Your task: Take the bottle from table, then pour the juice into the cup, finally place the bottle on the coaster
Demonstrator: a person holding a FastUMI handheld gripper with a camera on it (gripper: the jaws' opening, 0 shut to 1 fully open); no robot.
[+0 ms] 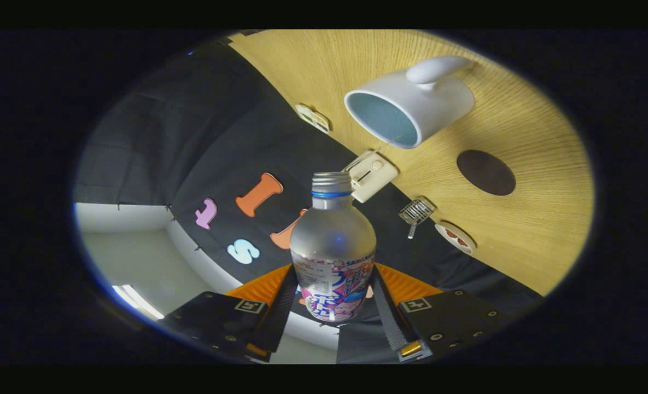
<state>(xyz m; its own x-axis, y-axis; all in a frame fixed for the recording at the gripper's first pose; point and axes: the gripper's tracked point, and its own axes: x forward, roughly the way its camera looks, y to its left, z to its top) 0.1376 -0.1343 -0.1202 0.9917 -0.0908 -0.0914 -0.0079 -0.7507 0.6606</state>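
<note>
The claw (332,298) is squeezing the bottle (333,246) from both sides, low in the middle of the picture, with one finger pressing on each side of its bright label. The bottle is sticking out past the fingers, and its silver cap with a blue ring is still sitting on top. The whole scene is looking tipped over. The wooden table (526,219) is filling the upper right of the picture. The white cup (411,104) is sitting there, up above the bottle's cap, showing its blue inside and its handle. The round dark coaster (486,172) is lying just beside the cup, to the lower right of it, and is well apart from the bottle.
</note>
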